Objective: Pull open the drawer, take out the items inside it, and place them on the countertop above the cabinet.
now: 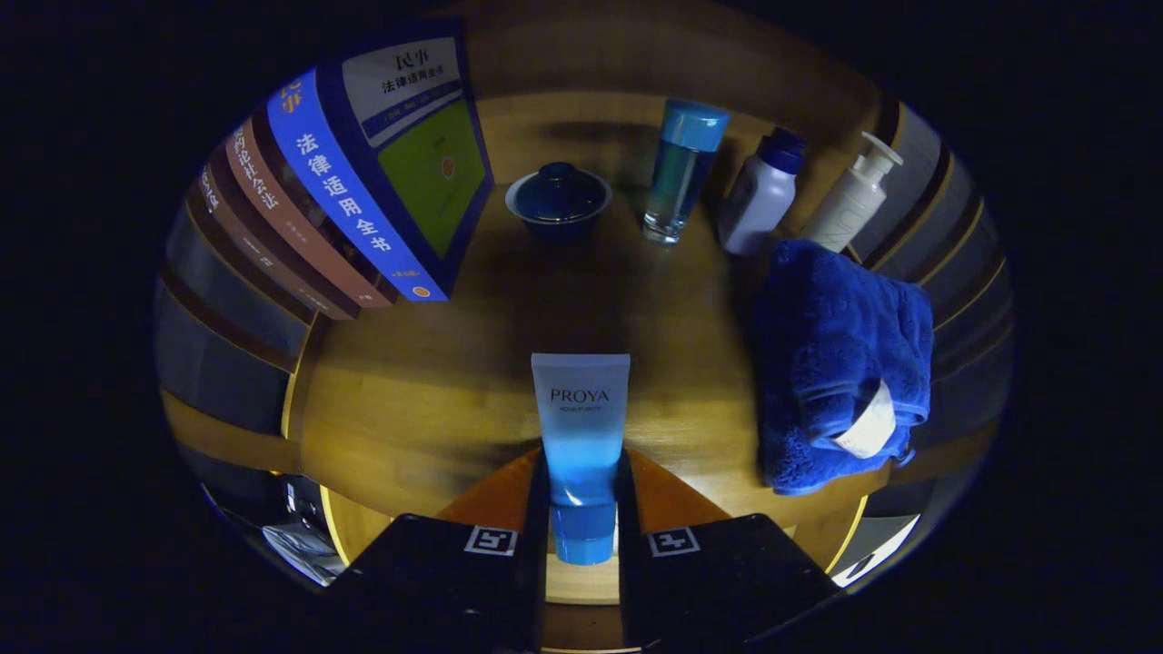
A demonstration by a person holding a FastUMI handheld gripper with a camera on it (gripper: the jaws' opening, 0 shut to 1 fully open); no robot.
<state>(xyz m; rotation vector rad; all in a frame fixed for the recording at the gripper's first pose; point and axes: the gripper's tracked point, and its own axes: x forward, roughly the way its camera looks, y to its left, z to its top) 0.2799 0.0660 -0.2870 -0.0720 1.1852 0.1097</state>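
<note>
Holding cleanser tube (581, 436) clamped between both fingers of gripper (582, 509), cap toward the camera, long axis pointing ahead over countertop (418, 400) at frame centre.

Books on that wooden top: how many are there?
4, possibly more hidden. They lean in a row beyond the fingers: a blue book in front, then three brownish spines behind it.
</note>
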